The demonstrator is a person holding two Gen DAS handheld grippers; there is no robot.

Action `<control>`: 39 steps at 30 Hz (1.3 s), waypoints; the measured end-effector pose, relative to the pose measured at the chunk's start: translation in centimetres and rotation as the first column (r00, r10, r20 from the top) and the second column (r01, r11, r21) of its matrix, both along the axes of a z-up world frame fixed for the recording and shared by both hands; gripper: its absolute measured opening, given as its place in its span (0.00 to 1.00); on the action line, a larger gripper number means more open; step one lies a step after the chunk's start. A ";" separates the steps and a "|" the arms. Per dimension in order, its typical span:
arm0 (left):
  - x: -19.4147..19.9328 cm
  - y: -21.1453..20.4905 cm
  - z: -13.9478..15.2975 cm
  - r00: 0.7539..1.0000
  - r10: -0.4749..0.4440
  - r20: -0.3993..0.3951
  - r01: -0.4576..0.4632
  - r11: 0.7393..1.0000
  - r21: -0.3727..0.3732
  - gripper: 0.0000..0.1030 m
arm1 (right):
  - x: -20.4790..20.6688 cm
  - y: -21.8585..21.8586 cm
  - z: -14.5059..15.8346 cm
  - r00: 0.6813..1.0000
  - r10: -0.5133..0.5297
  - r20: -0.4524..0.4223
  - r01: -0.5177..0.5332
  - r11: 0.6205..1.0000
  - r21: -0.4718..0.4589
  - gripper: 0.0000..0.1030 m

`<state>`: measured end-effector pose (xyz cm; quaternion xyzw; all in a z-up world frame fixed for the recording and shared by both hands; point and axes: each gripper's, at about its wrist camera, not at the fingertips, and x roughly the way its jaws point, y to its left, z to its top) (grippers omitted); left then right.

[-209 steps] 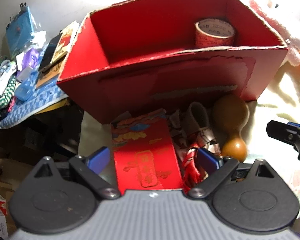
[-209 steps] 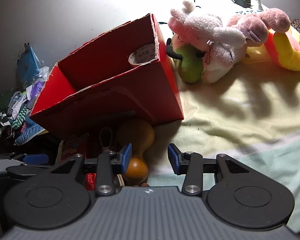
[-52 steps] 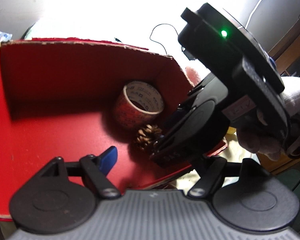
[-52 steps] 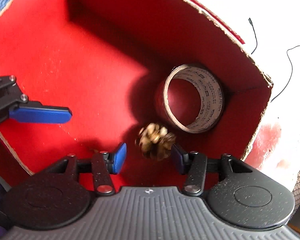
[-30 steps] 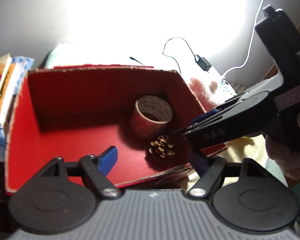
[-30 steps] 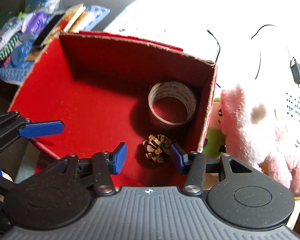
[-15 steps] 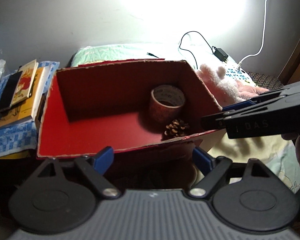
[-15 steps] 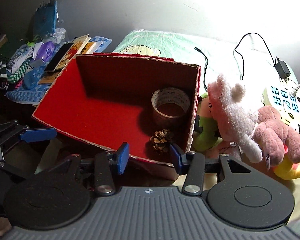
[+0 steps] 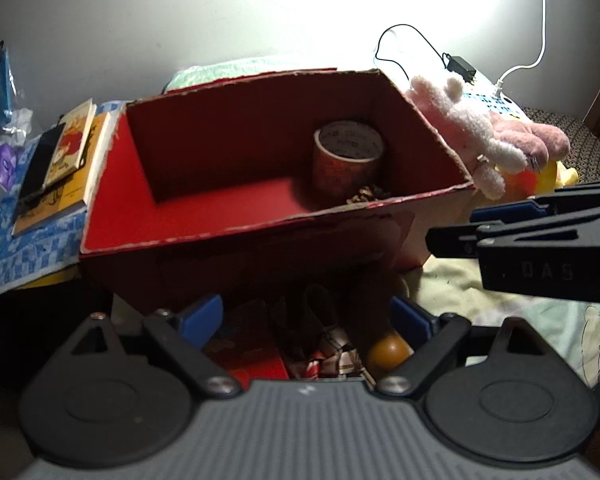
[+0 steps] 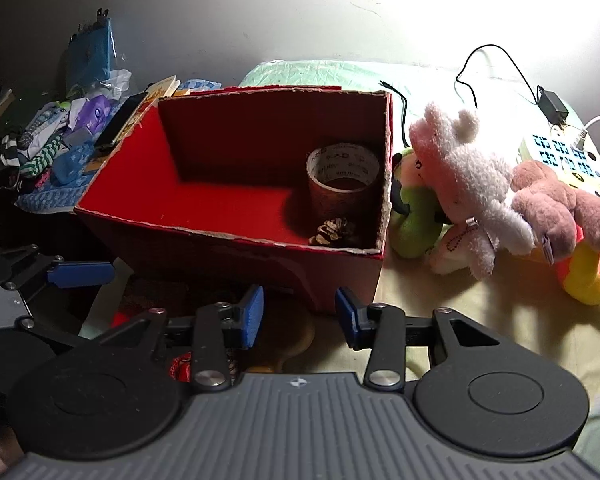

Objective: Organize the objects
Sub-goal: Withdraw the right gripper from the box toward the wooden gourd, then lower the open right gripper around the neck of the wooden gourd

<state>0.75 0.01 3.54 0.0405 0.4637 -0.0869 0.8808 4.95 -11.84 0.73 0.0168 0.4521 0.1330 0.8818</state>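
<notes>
A red cardboard box (image 9: 204,236) (image 10: 180,232) stands on the bed, open at the top. Inside at its right end are a tape roll (image 9: 348,156) (image 10: 342,180) and a pine cone (image 9: 366,194) (image 10: 334,230). My left gripper (image 9: 306,318) is open and empty, low in front of the box. Between its fingers lie a red envelope (image 9: 248,352), a patterned cloth (image 9: 332,356) and a brown gourd (image 9: 388,350). My right gripper (image 10: 300,314) is open and empty, in front of the box's right corner; it also shows in the left wrist view (image 9: 540,236).
Plush toys (image 10: 480,196) (image 9: 484,144) lie right of the box. A power strip (image 10: 560,152) and cables sit behind them. Books and a phone (image 9: 56,160) and a clutter of small items (image 10: 60,148) lie left of the box.
The right gripper let go of the pine cone inside the box. Both grippers have pulled back and down from the box; it now looks smaller and farther.
</notes>
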 end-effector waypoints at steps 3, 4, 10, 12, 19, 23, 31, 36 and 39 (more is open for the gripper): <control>-0.1 -0.4 -0.6 1.000 -0.007 -0.019 0.007 1.000 0.011 0.89 | -0.4 -0.4 -0.6 0.999 -0.032 -0.012 0.033 0.999 0.031 0.41; -0.1 -0.5 -0.8 1.000 -0.009 -0.028 0.010 1.000 0.012 0.89 | -0.5 -0.5 -0.8 0.999 -0.042 -0.018 0.043 0.998 0.044 0.40; -0.1 -1.1 -1.9 0.998 -0.019 -0.062 0.021 0.999 0.024 0.89 | -1.4 -0.9 -2.1 0.996 -0.077 -0.040 0.080 0.994 0.079 0.38; -0.1 -1.2 -2.2 0.997 -0.020 -0.071 0.022 0.999 0.026 0.89 | -1.8 -0.9 -2.4 0.996 -0.088 -0.035 0.090 0.993 0.079 0.38; -0.1 -1.2 -3.3 0.994 -0.007 -0.111 0.011 0.999 0.032 0.89 | -2.8 -1.6 -3.3 0.990 -0.138 -0.014 0.139 0.987 0.079 0.38; -0.1 -1.1 -3.8 0.992 0.004 -0.129 0.001 0.999 0.038 0.89 | -3.1 -2.0 -3.9 0.987 -0.156 -0.035 0.159 0.982 0.097 0.38; -0.1 -1.0 -4.4 0.989 0.030 -0.146 -0.022 0.998 0.056 0.89 | -3.6 -2.4 -4.7 0.983 -0.177 -0.052 0.182 0.975 0.129 0.38; -0.4 -1.3 -4.8 0.988 0.031 -0.149 -0.020 0.997 0.074 0.89 | -3.7 -2.5 -5.1 0.981 -0.184 -0.065 0.192 0.969 0.156 0.37; -0.5 -1.4 -5.0 0.988 0.031 -0.151 -0.019 0.997 0.080 0.89 | -3.8 -2.6 -5.2 0.980 -0.185 -0.074 0.196 0.966 0.171 0.37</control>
